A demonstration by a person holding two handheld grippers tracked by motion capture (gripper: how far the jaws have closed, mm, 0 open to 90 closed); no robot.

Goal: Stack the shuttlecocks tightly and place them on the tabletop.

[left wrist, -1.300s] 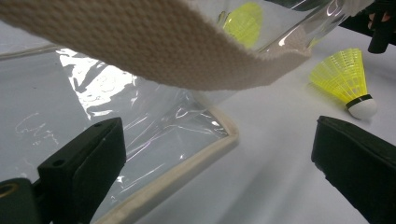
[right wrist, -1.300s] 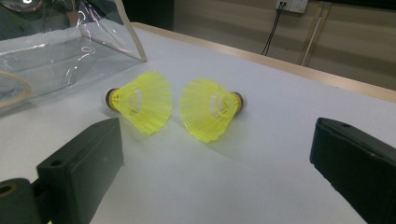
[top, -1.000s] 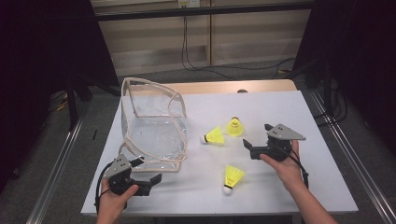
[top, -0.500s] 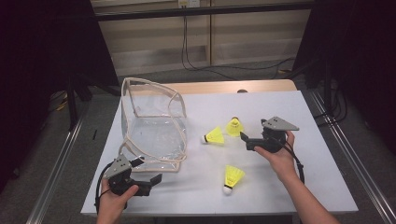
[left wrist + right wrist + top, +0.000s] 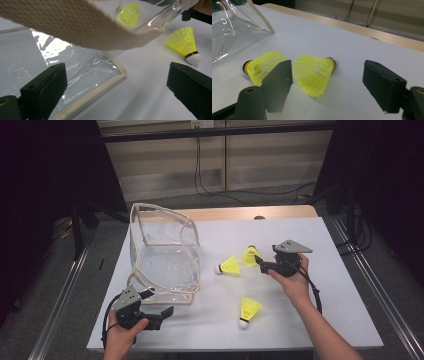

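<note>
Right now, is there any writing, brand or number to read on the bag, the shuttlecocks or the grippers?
None can be read.
Bag: clear plastic, cream trim, no print.
Shuttlecocks: plain yellow, no lettering.
Right gripper, left gripper: black jaws, no markings.
Table: plain white.

1. Three shuttlecocks (image 5: 249,255) (image 5: 229,265) (image 5: 248,308) lie on the bench (image 5: 345,310), two close together, one well apart nearer the person.
2. The clear bag (image 5: 165,260) stands left, blocking that side.
3. Bare bench lies between the bag and the shuttlecocks, and along the right edge.
</note>
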